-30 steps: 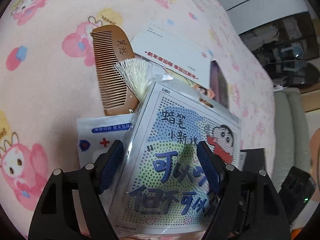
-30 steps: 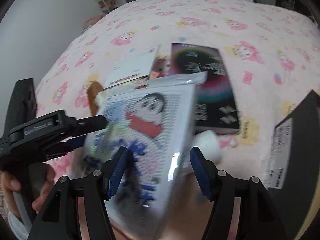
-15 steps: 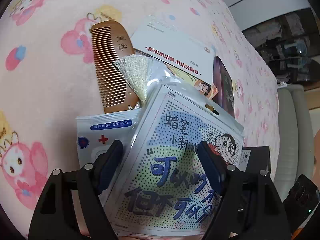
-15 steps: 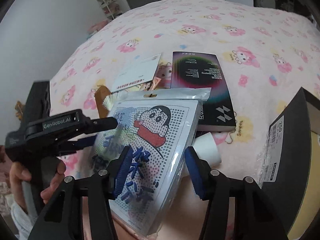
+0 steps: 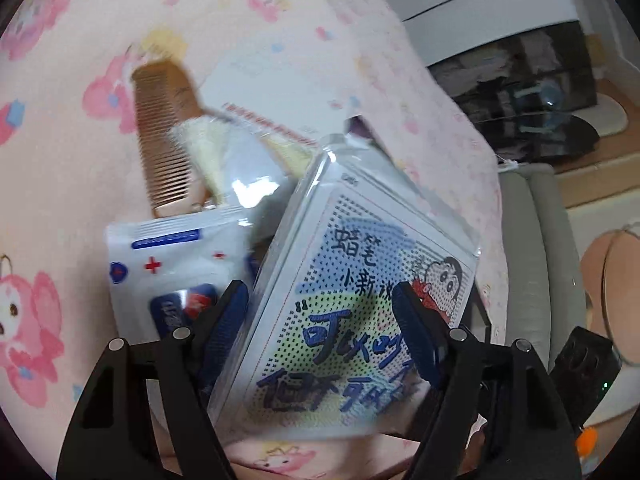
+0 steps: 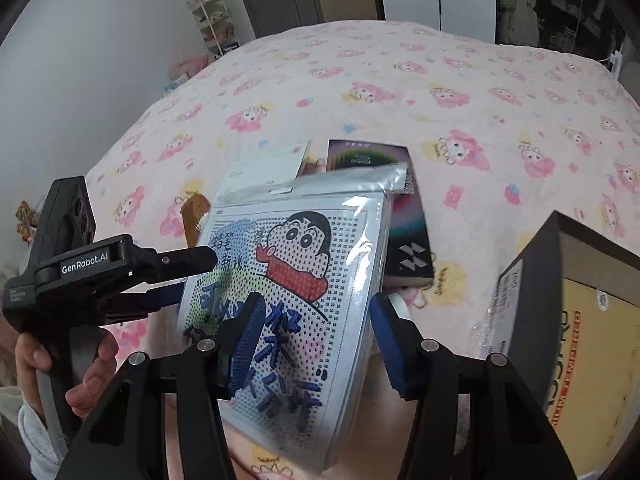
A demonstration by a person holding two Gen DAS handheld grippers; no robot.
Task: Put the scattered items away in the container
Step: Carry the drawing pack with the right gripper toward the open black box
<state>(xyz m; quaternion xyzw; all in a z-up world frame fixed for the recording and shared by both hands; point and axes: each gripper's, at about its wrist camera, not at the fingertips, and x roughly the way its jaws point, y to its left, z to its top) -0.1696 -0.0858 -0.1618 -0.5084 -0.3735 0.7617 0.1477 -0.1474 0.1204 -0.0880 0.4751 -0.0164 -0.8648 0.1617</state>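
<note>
Bed (image 6: 460, 64), pink blanket with cartoon print. Lying on it: wooden comb (image 5: 164, 144) with pale tassel (image 5: 204, 148); white card (image 6: 266, 166) beside comb; dark box (image 6: 404, 216) right of card; blue-white pouch (image 5: 168, 276) near comb's lower end; small white roll (image 6: 400, 306) just below dark box. Black container (image 6: 568, 320) at right edge, well apart from card.
</note>
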